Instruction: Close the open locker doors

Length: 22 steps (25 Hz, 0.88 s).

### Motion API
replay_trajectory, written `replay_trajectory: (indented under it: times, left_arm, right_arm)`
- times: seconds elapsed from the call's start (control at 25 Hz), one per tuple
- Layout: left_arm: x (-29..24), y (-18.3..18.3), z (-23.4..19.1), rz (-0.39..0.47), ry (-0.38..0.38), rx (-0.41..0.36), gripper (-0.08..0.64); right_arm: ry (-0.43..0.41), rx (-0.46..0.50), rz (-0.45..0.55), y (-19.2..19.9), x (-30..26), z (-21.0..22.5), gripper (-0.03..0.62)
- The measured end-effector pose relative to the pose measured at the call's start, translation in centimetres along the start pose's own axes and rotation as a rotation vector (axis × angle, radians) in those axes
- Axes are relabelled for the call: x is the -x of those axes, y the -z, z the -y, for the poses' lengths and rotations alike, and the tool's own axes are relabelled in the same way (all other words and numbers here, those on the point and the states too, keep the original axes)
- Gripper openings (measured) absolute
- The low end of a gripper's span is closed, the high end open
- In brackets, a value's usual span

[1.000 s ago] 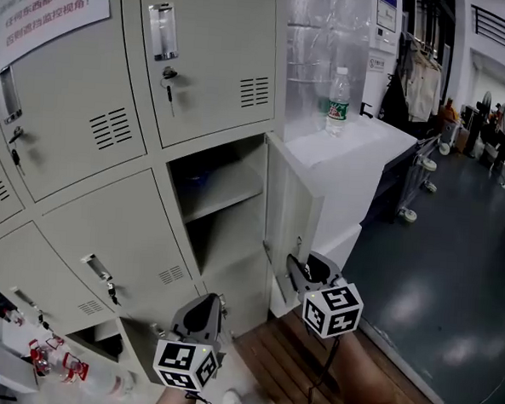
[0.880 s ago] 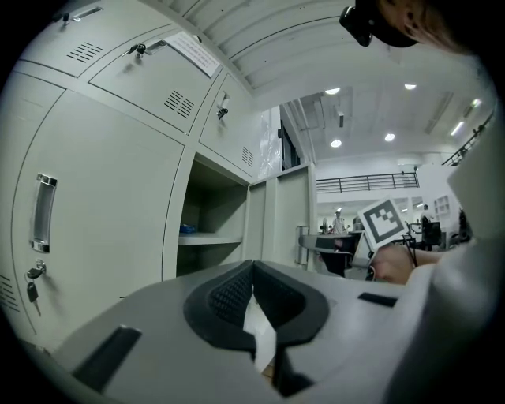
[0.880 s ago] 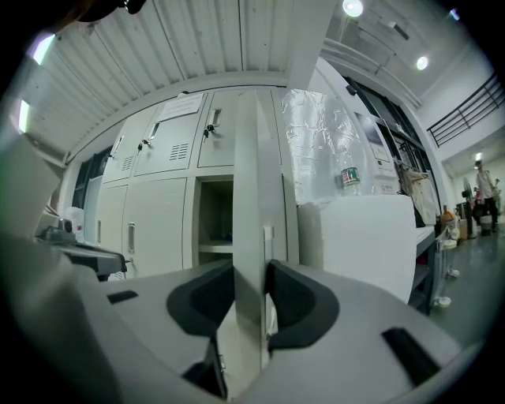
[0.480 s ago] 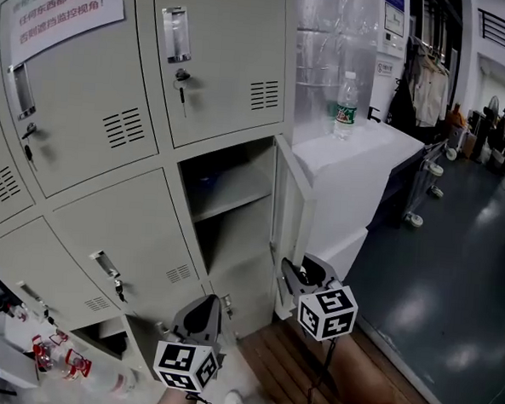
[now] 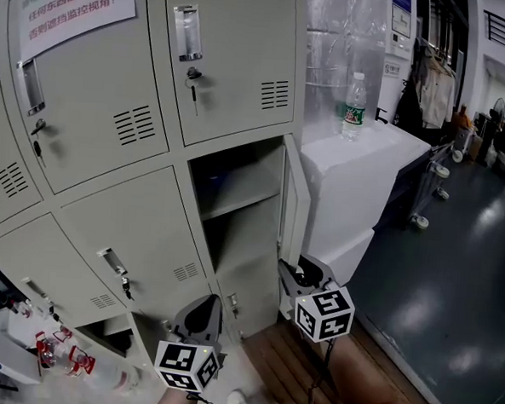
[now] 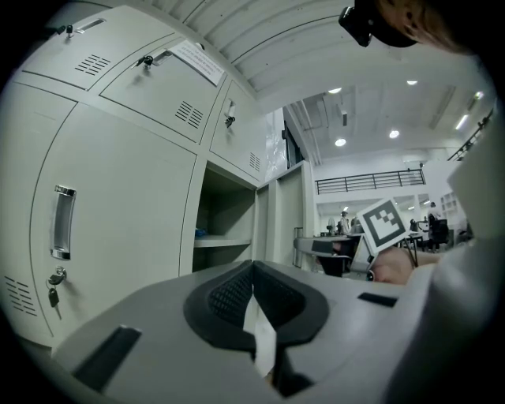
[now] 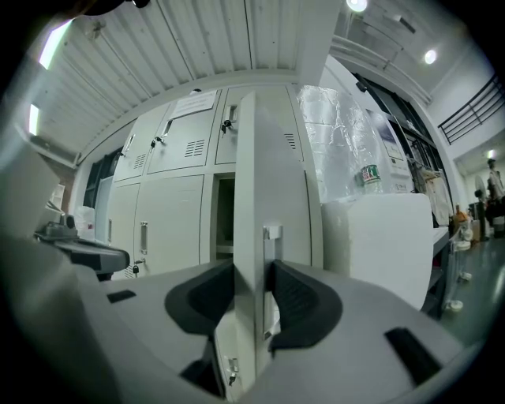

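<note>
one locker door [image 5: 294, 208] stands ajar, unclosed; the right gripper [image 7: 252, 296] fingers, just widening, straddle its edge, seemingly unclamped; left gripper [image 5: 203, 309] fingers together.

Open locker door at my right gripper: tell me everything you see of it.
The open locker door looks like pale grey painted metal. It stands upright, swung out about square to the locker front, hinged at the right of its compartment, beside a white cabinet. A small latch bracket shows on its free edge. The right gripper has that edge between its jaws, which have just been opening.
</note>
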<state>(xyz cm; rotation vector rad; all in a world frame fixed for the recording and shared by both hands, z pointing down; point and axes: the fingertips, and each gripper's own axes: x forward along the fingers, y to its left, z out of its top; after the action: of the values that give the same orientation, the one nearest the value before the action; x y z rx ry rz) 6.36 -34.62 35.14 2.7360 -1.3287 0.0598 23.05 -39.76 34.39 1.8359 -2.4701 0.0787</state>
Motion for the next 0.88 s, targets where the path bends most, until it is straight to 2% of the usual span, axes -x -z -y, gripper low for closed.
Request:
replay_trajectory:
  times: [0.88]
  left_arm:
    - [2.4, 0.0, -4.4, 0.000, -0.069, -0.003, 0.005]
  right_arm:
    - [-0.107, 0.015, 0.002, -0.4, -4.8, -6.1, 0.137]
